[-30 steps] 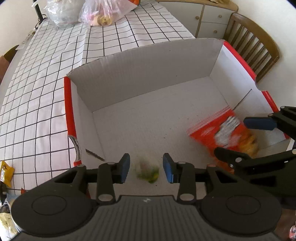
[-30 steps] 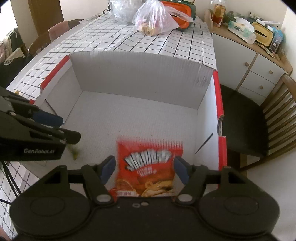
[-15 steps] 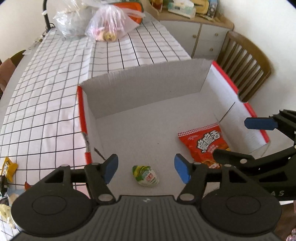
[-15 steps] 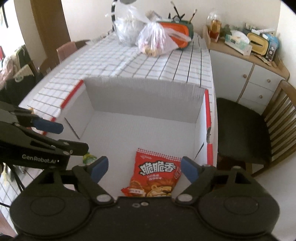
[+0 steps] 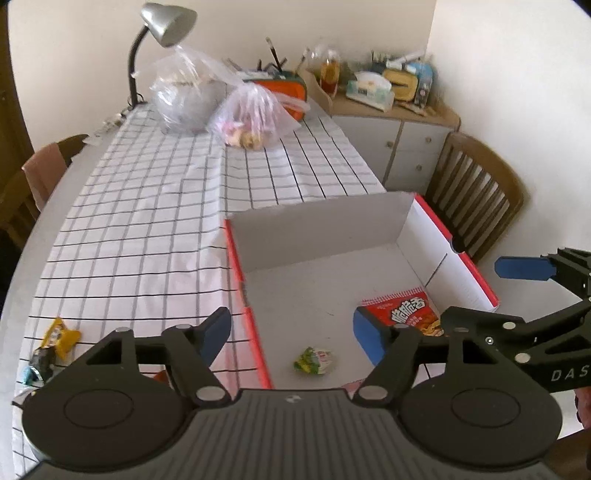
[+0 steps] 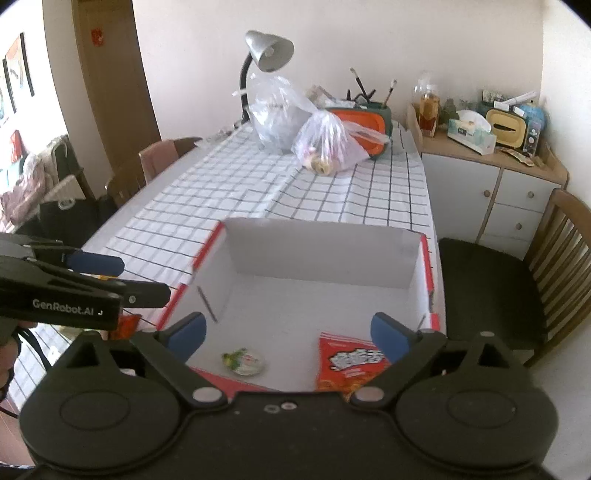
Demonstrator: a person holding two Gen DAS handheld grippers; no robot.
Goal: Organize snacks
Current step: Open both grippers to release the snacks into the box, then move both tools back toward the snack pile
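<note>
Checked tablecloth (image 5: pixel 147 221), open cardboard box (image 5: pixel 317 225) holding red chip bag (image 5: pixel 402 314), small green packet (image 5: pixel 314 360). Both grippers (image 5: pixel 291 330) (image 6: pixel 286 330) just opened, empty. Risk: rim snag next reach.

One box (image 5: pixel 321 225) is seen on the table, and two snacks are counted inside it: one red bag (image 5: pixel 404 314) at 4 o'clock and one green packet (image 5: pixel 313 361) at 6 o'clock. Two plastic bags (image 5: pixel 255 118) are counted at 12 o'clock. One lamp (image 5: pixel 162 22) is seen. Two loose wrappers (image 5: pixel 61 334) are made out at 8 o'clock.
</note>
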